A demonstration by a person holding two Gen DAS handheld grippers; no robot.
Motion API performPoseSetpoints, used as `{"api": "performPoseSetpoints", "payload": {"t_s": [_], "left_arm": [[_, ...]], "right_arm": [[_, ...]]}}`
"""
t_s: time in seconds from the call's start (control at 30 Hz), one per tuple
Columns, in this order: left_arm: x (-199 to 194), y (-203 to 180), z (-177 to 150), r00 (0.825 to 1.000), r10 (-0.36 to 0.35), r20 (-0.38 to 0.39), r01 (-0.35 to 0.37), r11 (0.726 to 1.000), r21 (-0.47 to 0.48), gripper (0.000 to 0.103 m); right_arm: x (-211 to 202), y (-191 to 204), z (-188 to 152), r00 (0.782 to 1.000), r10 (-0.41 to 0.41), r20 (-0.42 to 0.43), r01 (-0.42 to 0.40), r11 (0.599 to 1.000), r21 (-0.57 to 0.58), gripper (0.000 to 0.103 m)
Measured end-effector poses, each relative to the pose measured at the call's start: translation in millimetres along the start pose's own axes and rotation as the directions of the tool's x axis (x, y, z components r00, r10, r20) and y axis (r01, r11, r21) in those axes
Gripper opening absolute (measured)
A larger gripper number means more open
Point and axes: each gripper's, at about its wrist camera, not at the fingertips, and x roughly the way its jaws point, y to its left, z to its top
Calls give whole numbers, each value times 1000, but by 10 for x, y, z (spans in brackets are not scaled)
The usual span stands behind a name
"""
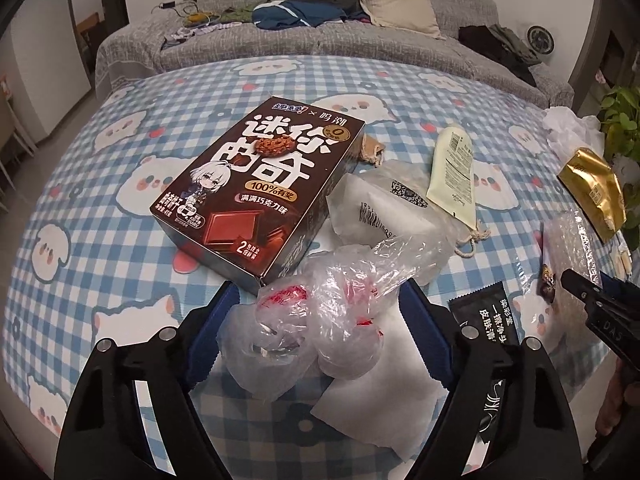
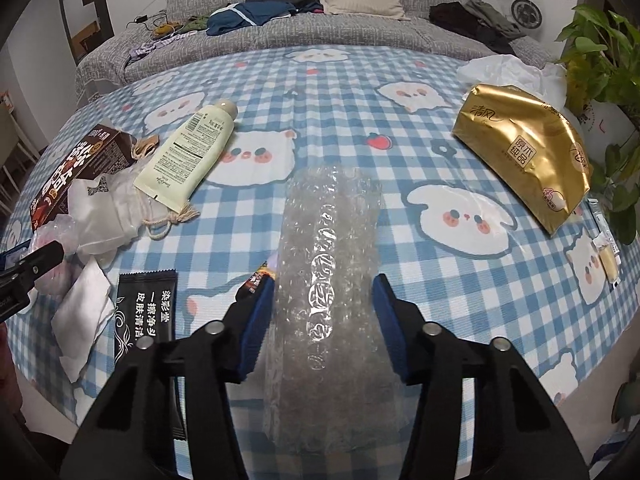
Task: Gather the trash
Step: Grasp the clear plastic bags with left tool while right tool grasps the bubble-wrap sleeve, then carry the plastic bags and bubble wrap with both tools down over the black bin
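My left gripper (image 1: 320, 304) is open, its blue pads on either side of a crumpled clear plastic bag (image 1: 320, 312) with red print, lying on a white tissue (image 1: 372, 404). My right gripper (image 2: 324, 296) is open around a strip of bubble wrap (image 2: 328, 264) lying flat on the checked tablecloth (image 2: 360, 88); its pads stand just off the strip's edges. A black sachet (image 2: 146, 308) lies left of it and also shows in the left wrist view (image 1: 486, 316). The right gripper shows at the right edge of the left wrist view (image 1: 592, 296).
A brown cookie box (image 1: 260, 184), a white pouch (image 1: 384, 204), a cream tube (image 1: 452, 172) and a gold tissue pack (image 2: 524, 148) lie on the table. White crumpled plastic (image 2: 504, 70) and a plant (image 2: 608, 60) stand at the right edge. A grey sofa (image 2: 320, 36) is behind.
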Motion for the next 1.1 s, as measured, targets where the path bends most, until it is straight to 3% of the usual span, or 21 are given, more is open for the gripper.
{"api": "performPoseSetpoints", "payload": {"t_s": [0.2, 0.27, 0.57, 1.1], "left_arm": [[20, -3, -15, 1000, -1, 6, 1, 1000, -1, 80], [23, -10, -26, 1000, -2, 6, 2, 1000, 2, 73], [0, -19, -61, 1000, 4, 6, -4, 1000, -4, 59], [-224, -33, -145, 999, 4, 43, -3, 1000, -20, 58]], "right_arm": [[-88, -46, 5, 1000, 2, 25, -2, 1000, 20, 26], [-107, -50, 8, 1000, 6, 28, -7, 1000, 20, 23], [-131, -45, -9, 999, 5, 34, -6, 1000, 14, 18], [-316, -4, -48, 997, 12, 73, -13, 1000, 17, 16]]}}
